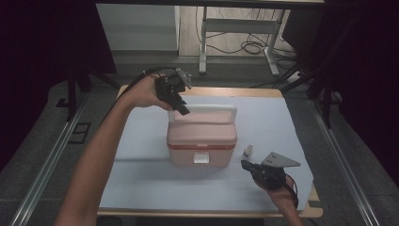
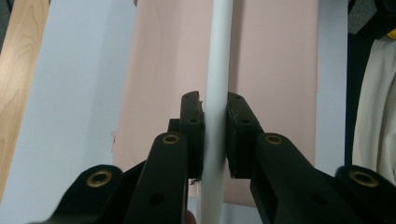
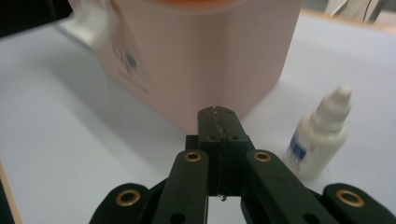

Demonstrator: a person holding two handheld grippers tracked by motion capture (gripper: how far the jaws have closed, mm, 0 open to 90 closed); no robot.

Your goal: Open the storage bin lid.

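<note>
Pink lidded storage box [image 1: 201, 139], closed, upright at mid-desk; white carry handle [image 1: 207, 109] raised above lid.

In the right gripper view the pink box [image 3: 196, 60] is cut off at twelve o'clock, its printed mark blurred past reading. The small bottle's [image 3: 322, 135] label is unreadable. The left claw [image 2: 215, 135] hides part of the white handle [image 2: 218, 60].

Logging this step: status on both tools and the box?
Left tool clamped on white carry handle of pink plastic box. Right tool shut, empty, near box front. Small white dropper bottle stands beside it, untouched.
</note>
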